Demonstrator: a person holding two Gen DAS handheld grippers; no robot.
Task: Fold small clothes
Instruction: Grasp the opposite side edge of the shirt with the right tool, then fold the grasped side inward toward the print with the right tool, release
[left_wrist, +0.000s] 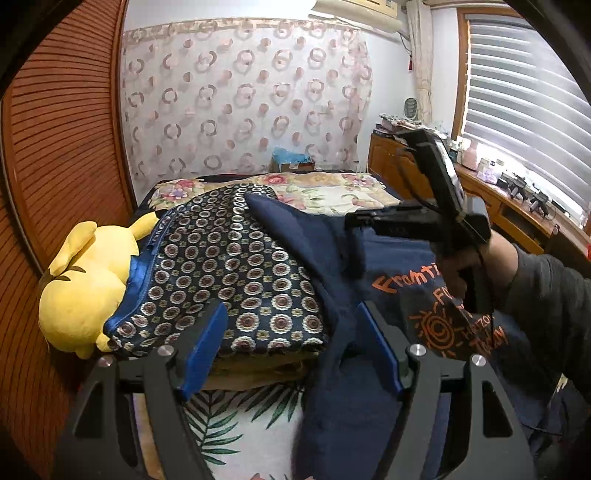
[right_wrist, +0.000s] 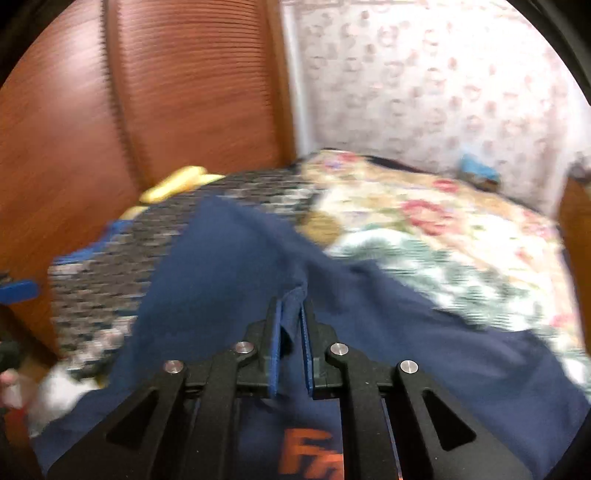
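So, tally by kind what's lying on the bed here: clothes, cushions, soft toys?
Clothes: 1, navy T-shirt with orange print
Cushions: 1, patterned cushion
Soft toys: 1, yellow plush
Total: 3

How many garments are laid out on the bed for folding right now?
1. A navy shirt with orange print lies across the bed's near side, one sleeve draped over the patterned cushion. Others may be hidden beneath it or out of frame.

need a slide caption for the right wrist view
Right gripper pinching a fold of the navy blue shirt with orange print on the floral bedspread.
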